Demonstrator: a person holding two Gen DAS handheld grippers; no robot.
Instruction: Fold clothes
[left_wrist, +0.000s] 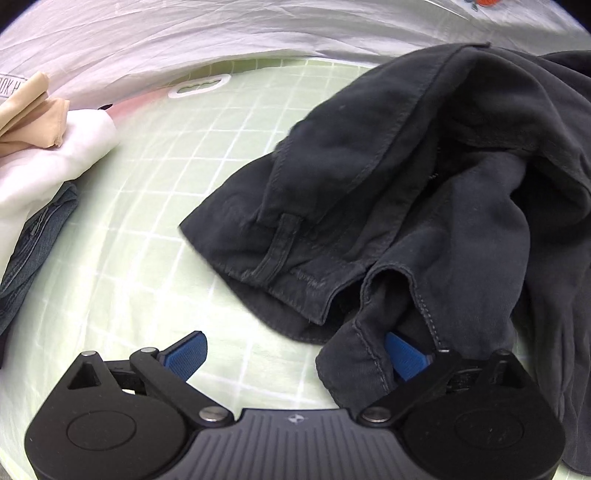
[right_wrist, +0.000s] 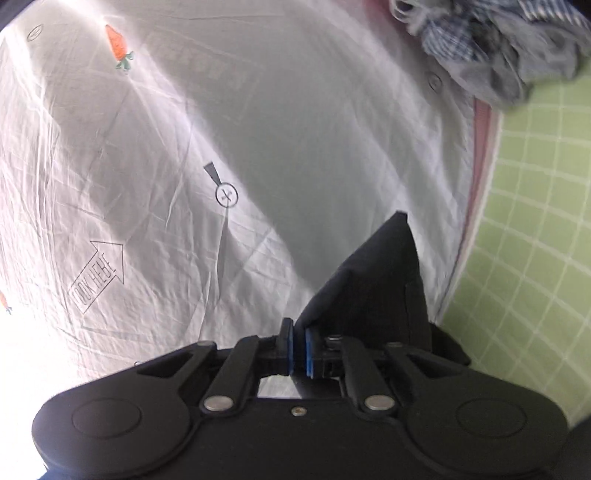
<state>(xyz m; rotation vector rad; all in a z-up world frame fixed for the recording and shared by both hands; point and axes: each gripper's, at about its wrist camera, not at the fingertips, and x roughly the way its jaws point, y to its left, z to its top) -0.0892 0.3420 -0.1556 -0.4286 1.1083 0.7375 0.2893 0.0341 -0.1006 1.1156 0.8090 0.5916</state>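
A crumpled pair of dark grey trousers (left_wrist: 406, 177) lies on the green grid mat (left_wrist: 147, 229), its waistband and belt loop facing me. My left gripper (left_wrist: 295, 350) is open at the near edge; its right blue pad (left_wrist: 404, 356) is partly tucked under a fold of the trousers, while the left pad (left_wrist: 184, 354) rests free over the mat. In the right wrist view my right gripper (right_wrist: 299, 347) is shut on a corner of the dark trousers (right_wrist: 373, 288), which rises in a peak above the jaws, lifted over the white sheet (right_wrist: 258, 129).
A stack of folded clothes lies at the mat's left edge: a beige piece (left_wrist: 33, 110), a white piece (left_wrist: 62, 155) and a denim piece (left_wrist: 33, 251). A heap of checked and grey clothes (right_wrist: 491, 40) sits at the far right. White printed sheet surrounds the mat (right_wrist: 535, 221).
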